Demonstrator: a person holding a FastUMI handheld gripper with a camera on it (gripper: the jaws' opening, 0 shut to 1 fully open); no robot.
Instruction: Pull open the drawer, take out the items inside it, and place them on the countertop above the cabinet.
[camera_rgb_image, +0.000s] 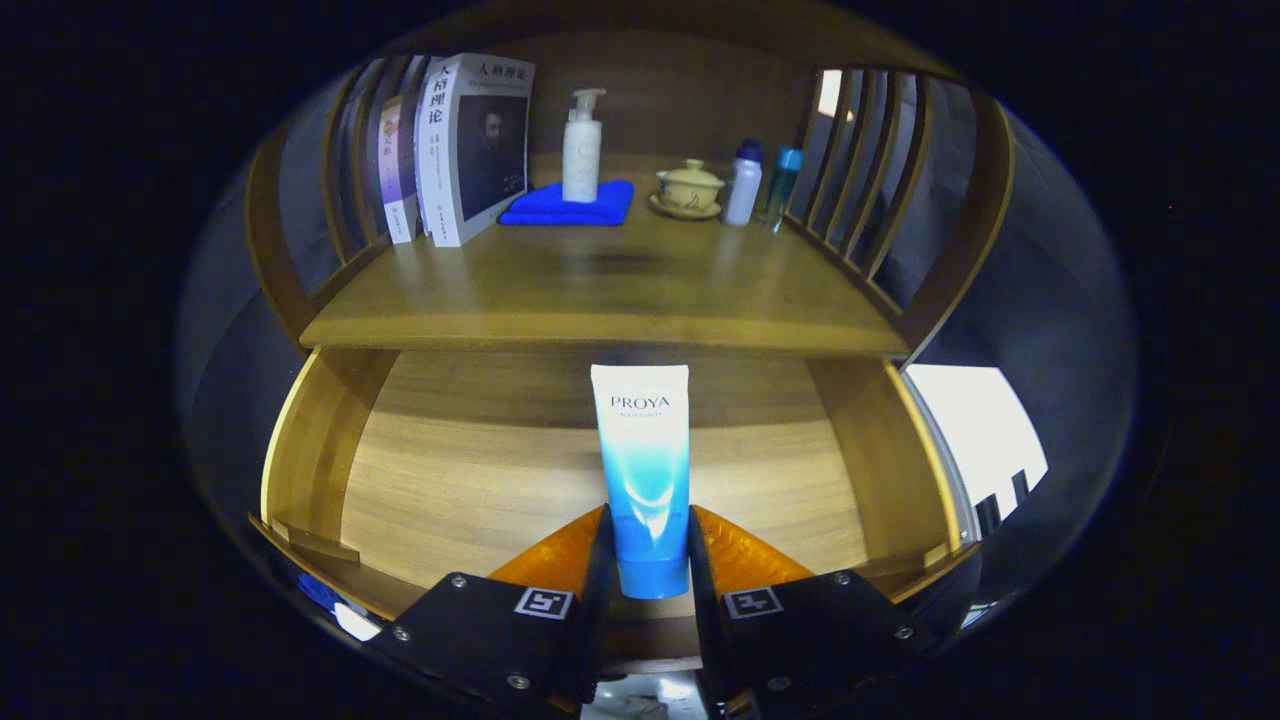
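We hold the gripper (646, 560) over the open drawer (300, 450), and its two fingers squeeze a tube (641, 470) from both sides, down near its cap. The tube is smooth and shiny, white at the top and blue lower down, and it stands straight up between the fingers with its flat end high and its round blue cap low. Under and beyond the fingers we see the drawer's flat wooden floor, pale with fine lines in the wood, and its plain wooden sides.

Just past the tube is the countertop (600, 290), made of darker, smooth wood. Far beyond the fingers, at the back of it, stand some books (470, 145) off to the left, a white pump bottle (582, 150) on a soft, folded blue cloth (570, 208), a small round cup with a lid (690, 188), and two little bottles (760, 185) to the right. Thin wooden bars (870, 170) close in both sides of the countertop.
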